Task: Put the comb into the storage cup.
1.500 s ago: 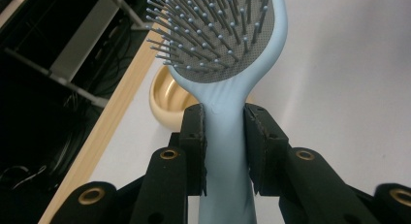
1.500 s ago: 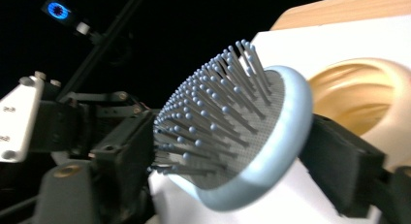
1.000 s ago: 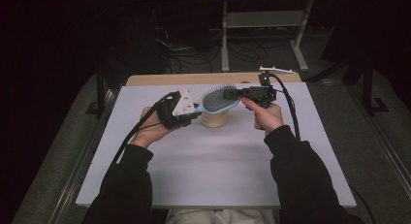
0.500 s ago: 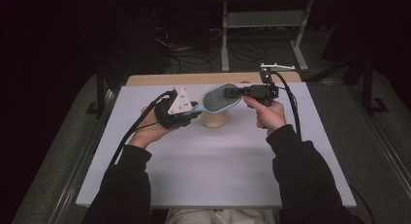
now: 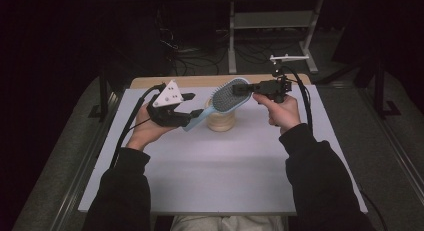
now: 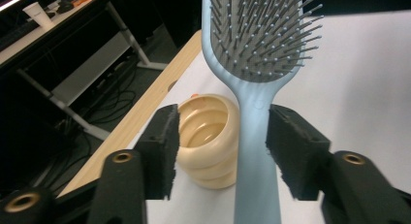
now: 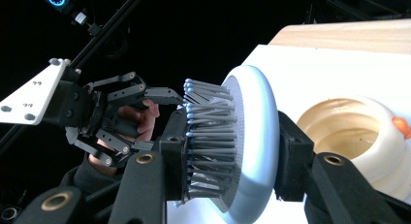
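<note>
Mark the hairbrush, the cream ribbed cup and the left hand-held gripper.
hairbrush (image 6: 257, 132): left gripper view, on the pale blue handle below the bristle pad.
cream ribbed cup (image 6: 208, 136): left gripper view, on its inner wall.
left hand-held gripper (image 6: 220, 151): left gripper view, midway between its two black jaws.
</note>
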`<state>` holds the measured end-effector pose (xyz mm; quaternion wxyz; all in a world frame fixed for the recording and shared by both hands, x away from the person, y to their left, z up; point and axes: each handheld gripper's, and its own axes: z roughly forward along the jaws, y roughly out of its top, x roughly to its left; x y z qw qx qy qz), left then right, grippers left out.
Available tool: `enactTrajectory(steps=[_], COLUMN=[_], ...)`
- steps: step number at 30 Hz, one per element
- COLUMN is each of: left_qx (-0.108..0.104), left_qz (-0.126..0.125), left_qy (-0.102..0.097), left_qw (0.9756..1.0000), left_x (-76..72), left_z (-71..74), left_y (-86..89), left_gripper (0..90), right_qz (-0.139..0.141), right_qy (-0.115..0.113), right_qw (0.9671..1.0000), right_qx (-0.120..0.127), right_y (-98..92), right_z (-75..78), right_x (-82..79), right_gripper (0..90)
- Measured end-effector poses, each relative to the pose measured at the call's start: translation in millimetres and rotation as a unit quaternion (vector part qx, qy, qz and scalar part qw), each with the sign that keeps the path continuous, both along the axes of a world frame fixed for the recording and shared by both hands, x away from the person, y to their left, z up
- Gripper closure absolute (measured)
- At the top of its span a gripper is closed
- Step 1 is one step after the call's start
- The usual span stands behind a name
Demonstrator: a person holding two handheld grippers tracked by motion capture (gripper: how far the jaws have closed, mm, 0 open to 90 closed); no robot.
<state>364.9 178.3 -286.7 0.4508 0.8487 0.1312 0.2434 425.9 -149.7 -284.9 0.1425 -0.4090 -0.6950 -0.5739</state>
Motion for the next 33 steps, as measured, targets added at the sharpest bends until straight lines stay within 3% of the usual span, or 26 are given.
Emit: enactTrajectory(steps=[4, 10, 18, 26, 29, 31, 33], left_qx=[-0.012, 0.004, -0.023, -0.046, -0.064, -0.064, -0.07], left_qz=[-0.002, 0.008, 0.004, 0.007, -0.002, 0.0, 0.002], left_qy=[0.02, 0.034, 0.061, 0.093, 0.116, 0.112, 0.118], left_qw=[0.9997, 0.9994, 0.9978, 0.9946, 0.9911, 0.9916, 0.9905], left_x=[2.0, 4.7, 8.4, 10.2, 12.7, 12.5, 13.3], left_z=[-0.3, -4.4, -11.5, -18.5, -22.6, -25.5, -28.3], left_y=[4.1, 4.6, 18.8, 38.7, 46.0, 48.8, 51.4], left_gripper=[35.0, 24.7, 13.7, 2.0, 0.0, 0.0, 0.0], right_qz=[-0.001, -0.007, -0.013, -0.028, -0.035, -0.039, -0.044], right_qy=[-0.014, -0.037, -0.07, -0.093, -0.099, -0.102, -0.107], right_qw=[0.9998, 0.9988, 0.9964, 0.9932, 0.9924, 0.9915, 0.9901], right_qx=[-0.012, -0.031, -0.047, -0.064, -0.065, -0.071, -0.079], right_y=[-1.6, -5.7, -12.2, -17.0, -18.6, -19.2, -19.5], right_z=[8.2, 22.8, 44.1, 62.5, 66.9, 69.6, 71.9], right_x=[-0.5, -0.4, 0.2, 2.8, 4.0, 5.1, 6.5], right_gripper=[55.8, 55.8, 55.7, 55.6, 55.4, 55.4, 55.4])
